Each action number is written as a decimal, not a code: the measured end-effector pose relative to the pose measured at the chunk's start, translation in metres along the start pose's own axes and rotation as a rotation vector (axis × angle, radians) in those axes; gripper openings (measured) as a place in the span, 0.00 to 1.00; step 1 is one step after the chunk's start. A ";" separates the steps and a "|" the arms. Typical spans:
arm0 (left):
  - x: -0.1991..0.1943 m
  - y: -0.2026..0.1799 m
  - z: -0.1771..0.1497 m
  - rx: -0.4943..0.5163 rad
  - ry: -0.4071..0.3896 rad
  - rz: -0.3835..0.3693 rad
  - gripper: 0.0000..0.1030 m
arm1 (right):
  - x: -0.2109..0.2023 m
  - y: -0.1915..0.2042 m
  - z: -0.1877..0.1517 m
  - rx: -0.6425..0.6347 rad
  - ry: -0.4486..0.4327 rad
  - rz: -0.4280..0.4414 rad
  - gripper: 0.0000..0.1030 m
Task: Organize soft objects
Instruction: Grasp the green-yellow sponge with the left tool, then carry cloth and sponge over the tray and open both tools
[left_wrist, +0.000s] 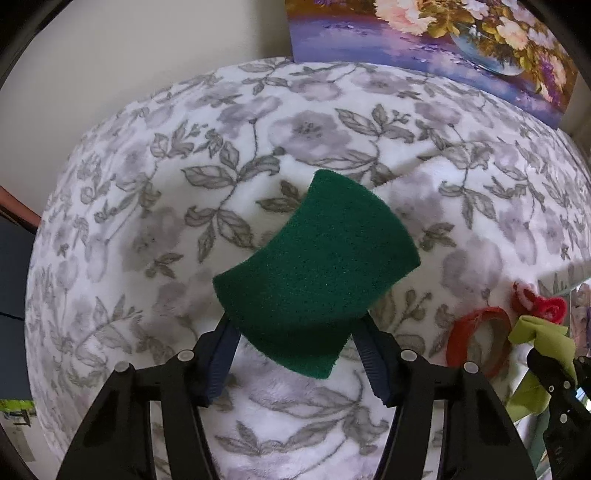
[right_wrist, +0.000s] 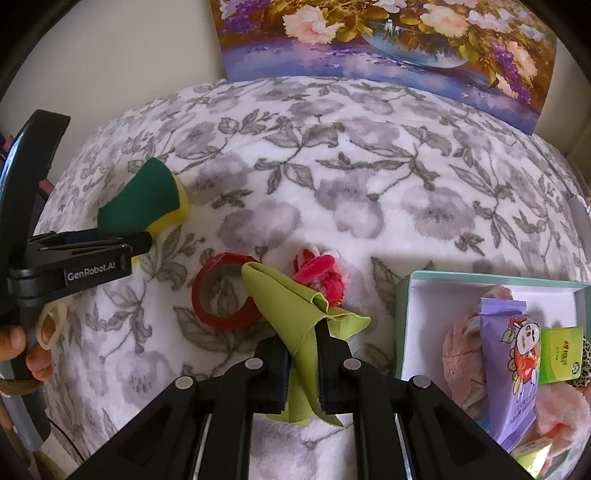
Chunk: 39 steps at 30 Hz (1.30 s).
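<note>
Left hand-held gripper (left_wrist: 293, 332) pinches green sponge (left_wrist: 314, 273); right hand-held gripper (right_wrist: 301, 354) clamps green cloth (right_wrist: 291, 306).

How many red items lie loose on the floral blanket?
2: a red tape ring beside the green cloth, and a red fuzzy flower just behind it. Others may be hidden.

Both cams ride the grippers, looking steeply down, close to a floral blanket (left_wrist: 147, 206). Left view sits further left; right view catches the box (right_wrist: 406, 295). Both share the red tape ring (left_wrist: 476, 339), the green sponge (right_wrist: 144, 203) and the flower painting (left_wrist: 424, 48).
</note>
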<state>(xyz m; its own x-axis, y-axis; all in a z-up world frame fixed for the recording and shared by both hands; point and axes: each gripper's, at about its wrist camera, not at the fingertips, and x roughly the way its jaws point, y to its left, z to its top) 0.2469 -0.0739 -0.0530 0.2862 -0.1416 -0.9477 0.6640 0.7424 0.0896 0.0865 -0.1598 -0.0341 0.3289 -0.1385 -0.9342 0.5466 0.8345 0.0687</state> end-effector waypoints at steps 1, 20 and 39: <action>-0.003 -0.003 -0.002 0.005 -0.006 0.007 0.60 | -0.001 0.000 0.000 -0.001 0.001 0.001 0.12; -0.095 -0.023 -0.056 -0.095 -0.080 -0.056 0.60 | -0.078 -0.018 -0.035 0.048 -0.061 0.039 0.12; -0.177 -0.101 -0.123 -0.156 -0.175 -0.127 0.60 | -0.176 -0.095 -0.101 0.169 -0.244 0.055 0.12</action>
<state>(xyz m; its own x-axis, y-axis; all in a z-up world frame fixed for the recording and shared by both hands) 0.0444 -0.0434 0.0685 0.3312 -0.3408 -0.8798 0.5915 0.8015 -0.0878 -0.1011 -0.1611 0.0887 0.5255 -0.2370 -0.8171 0.6370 0.7463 0.1932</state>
